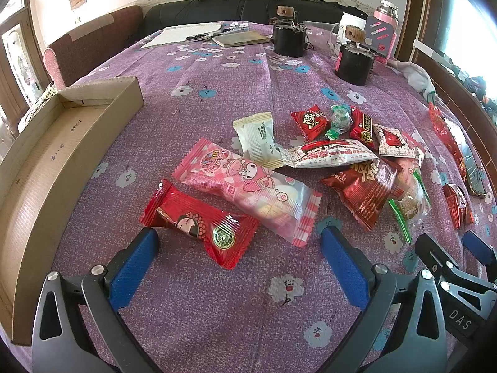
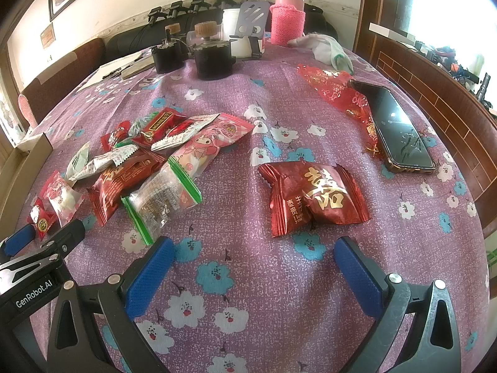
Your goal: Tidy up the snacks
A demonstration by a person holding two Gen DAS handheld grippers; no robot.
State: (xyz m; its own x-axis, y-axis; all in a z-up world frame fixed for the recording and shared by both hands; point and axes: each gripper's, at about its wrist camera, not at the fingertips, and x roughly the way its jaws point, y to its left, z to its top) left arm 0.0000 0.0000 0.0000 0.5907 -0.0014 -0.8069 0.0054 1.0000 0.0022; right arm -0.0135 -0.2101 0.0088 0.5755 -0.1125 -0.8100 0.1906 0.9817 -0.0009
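Several wrapped snacks lie in a heap (image 1: pixel 341 155) on the purple flowered tablecloth (image 1: pixel 217 71). My left gripper (image 1: pixel 239 236) is open just before a red candy packet with a girl's face (image 1: pixel 198 223); a pink cartoon packet (image 1: pixel 248 189) lies behind it. A shallow cardboard box (image 1: pixel 46 161) stands empty at the left. My right gripper (image 2: pixel 253 248) is open just before a red packet with gold characters (image 2: pixel 313 195), which lies apart from the heap (image 2: pixel 149 161). The left gripper also shows in the right wrist view (image 2: pixel 46 242).
A phone (image 2: pixel 397 130) and a red foil wrapper (image 2: pixel 338 93) lie at the right. Two black cylinders with wooden knobs (image 2: pixel 214 59), a white jar (image 2: pixel 233 21), a pink flask (image 2: pixel 287 15), a cloth (image 2: pixel 326 46) and notebooks (image 1: pixel 192 32) stand at the far edge.
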